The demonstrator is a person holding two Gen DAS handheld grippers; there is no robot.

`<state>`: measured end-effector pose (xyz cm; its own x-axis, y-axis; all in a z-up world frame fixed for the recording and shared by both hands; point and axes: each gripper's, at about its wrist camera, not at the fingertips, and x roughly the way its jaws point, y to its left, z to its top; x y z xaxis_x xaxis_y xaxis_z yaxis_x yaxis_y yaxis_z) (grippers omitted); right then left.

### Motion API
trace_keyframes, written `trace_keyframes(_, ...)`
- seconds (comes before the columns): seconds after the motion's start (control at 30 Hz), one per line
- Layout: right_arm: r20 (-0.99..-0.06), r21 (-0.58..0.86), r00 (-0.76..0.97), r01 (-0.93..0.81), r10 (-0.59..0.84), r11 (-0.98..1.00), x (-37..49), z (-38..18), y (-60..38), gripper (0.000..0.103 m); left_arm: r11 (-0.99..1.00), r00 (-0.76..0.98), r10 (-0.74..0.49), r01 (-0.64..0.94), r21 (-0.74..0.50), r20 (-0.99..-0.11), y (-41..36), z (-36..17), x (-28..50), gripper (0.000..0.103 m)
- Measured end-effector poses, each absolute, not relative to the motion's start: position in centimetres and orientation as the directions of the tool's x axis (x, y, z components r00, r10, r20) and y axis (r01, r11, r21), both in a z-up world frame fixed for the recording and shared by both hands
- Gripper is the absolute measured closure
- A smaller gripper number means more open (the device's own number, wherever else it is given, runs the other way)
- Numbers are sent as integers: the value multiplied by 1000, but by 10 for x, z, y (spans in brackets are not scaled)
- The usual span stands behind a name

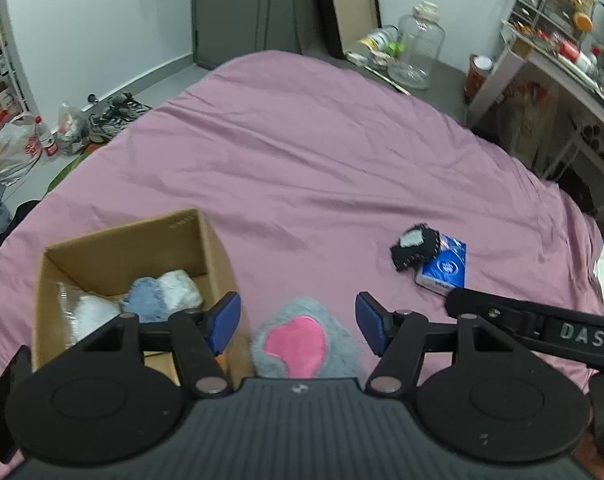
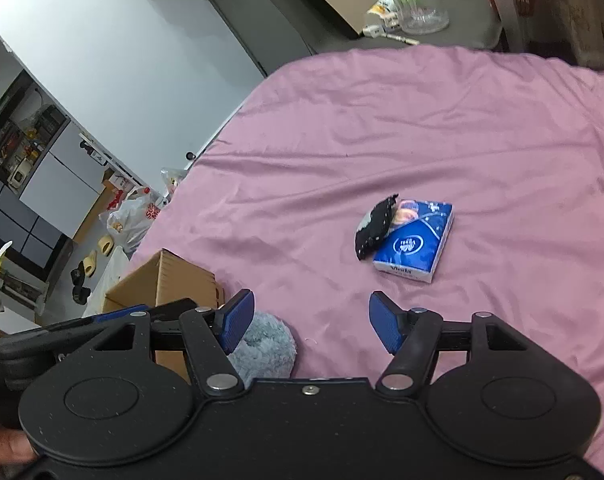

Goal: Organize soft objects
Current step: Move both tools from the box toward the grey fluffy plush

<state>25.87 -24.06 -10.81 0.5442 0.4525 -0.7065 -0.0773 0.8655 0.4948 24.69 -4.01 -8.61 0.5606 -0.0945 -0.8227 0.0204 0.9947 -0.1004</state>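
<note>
Left gripper (image 1: pixel 298 326) hanging spread, empty, over grey-pink plush (image 1: pixel 302 346) lying just beside cardboard box (image 1: pixel 206 248), likely lining up pickup. Right gripper (image 2: pixel 312 322) gaping, facing black cloth (image 2: pixel 374 228) against tissue pack (image 2: pixel 418 240), well beyond box.

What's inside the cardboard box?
The cardboard box holds soft bundles: a white one, a blue one and another white one. The left gripper hides the near corner.
</note>
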Motion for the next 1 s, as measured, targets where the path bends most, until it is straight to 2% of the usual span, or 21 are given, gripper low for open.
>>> trace_keyframes(0.17, -712, 518, 525, -56, 466, 854, 263, -118, -247, 40, 999, 545, -42, 46, -20, -838, -61, -99, 249, 44)
trace_keyframes(0.67, -715, 608, 450, 21, 536, 793, 283, -158, -258, 40, 993, 481, 76, 41, 109, -873, -84, -131, 260, 57)
trace_keyframes(1.0, -705, 643, 411, 27, 578, 765, 288, -168, -260, 40, 989, 511, 116, 22, 148, -852, -86, -130, 258, 83)
